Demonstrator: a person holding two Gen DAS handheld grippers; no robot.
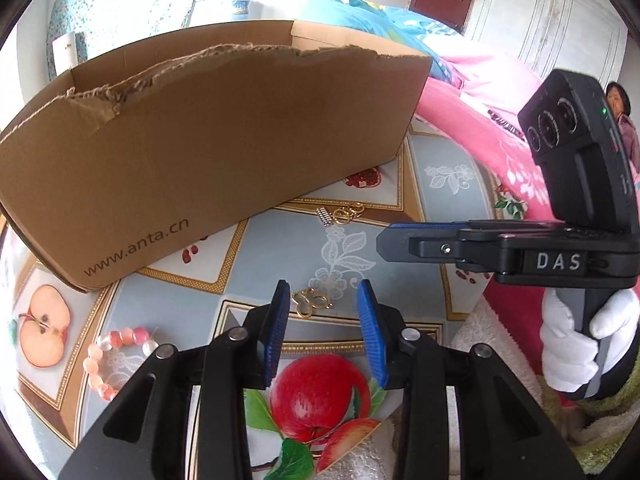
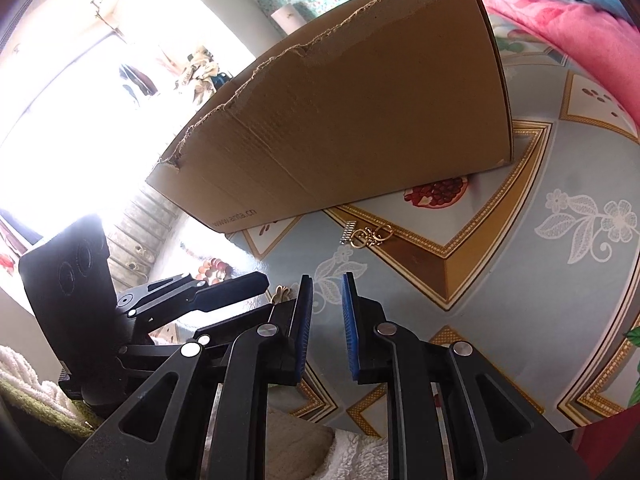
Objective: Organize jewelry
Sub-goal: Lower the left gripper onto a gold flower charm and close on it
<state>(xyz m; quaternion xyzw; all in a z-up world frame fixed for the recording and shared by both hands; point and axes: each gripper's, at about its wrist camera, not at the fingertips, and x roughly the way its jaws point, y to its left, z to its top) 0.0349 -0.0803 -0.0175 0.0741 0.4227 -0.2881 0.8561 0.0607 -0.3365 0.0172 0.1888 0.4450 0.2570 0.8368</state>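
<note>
My left gripper is open above the table, and a gold looped piece lies on the cloth between its blue fingertips, with no pad pressing on it. Farther off, gold rings and a small silver piece lie by the cardboard box. A pink bead bracelet rests at the left. My right gripper is open by a narrow gap with nothing in it, short of the gold rings and silver piece. The right view also catches the gold looped piece and the left gripper.
The torn box marked "anta.cn" fills the far side of the round table, whose cloth bears fruit and flower prints. A white-gloved hand holds the right gripper. Pink bedding lies to the right, and towels sit at the near edge.
</note>
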